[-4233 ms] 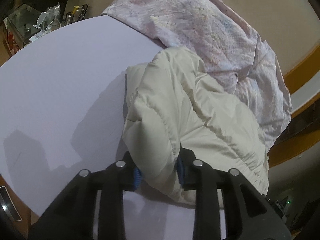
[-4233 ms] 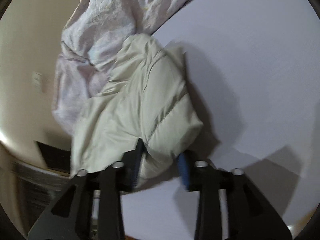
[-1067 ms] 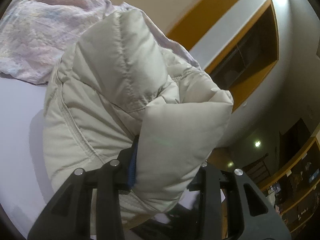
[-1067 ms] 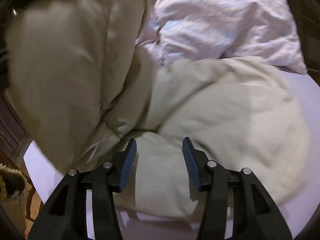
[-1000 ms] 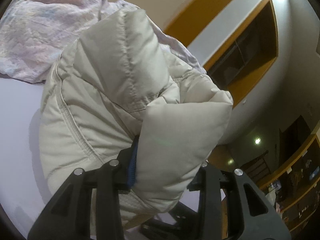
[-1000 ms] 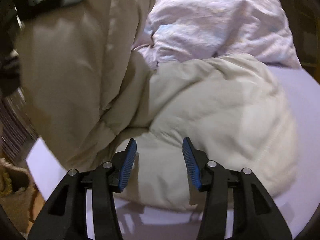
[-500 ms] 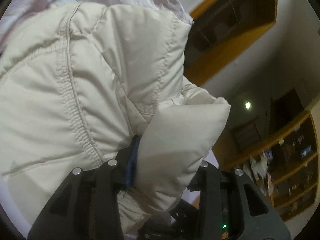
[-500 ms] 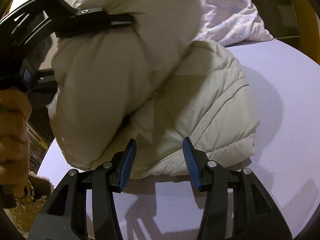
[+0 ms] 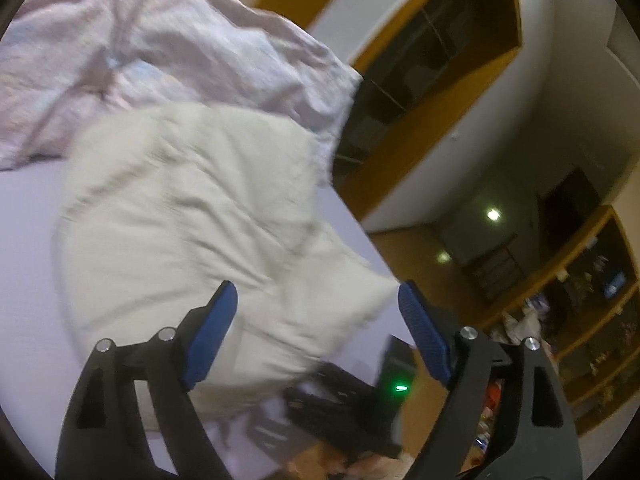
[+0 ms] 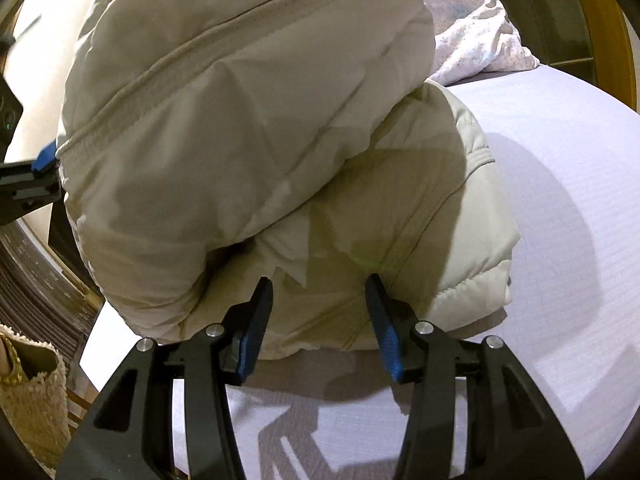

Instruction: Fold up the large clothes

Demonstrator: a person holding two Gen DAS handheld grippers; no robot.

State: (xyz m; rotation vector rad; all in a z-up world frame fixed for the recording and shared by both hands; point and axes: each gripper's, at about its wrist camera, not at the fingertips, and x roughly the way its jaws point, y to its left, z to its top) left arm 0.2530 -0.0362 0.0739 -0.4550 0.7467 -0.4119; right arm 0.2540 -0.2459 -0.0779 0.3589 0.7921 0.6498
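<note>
A cream puffer jacket lies bunched on the white table. In the right wrist view the jacket is doubled over, its upper fold resting on the lower part. My left gripper is open wide and empty, just above the jacket's near edge. My right gripper is open, its fingertips at the jacket's near hem without closing on it. The left gripper's blue pad shows at the left edge of the right wrist view.
A crumpled pale pink garment lies on the far side of the table behind the jacket and also shows in the right wrist view. The table edge drops off to the right. A woven bag sits below the table's left edge.
My left gripper has opened and let go of the jacket fold, which has dropped onto the rest of the jacket. My right gripper stays open and has come closer to the hem.
</note>
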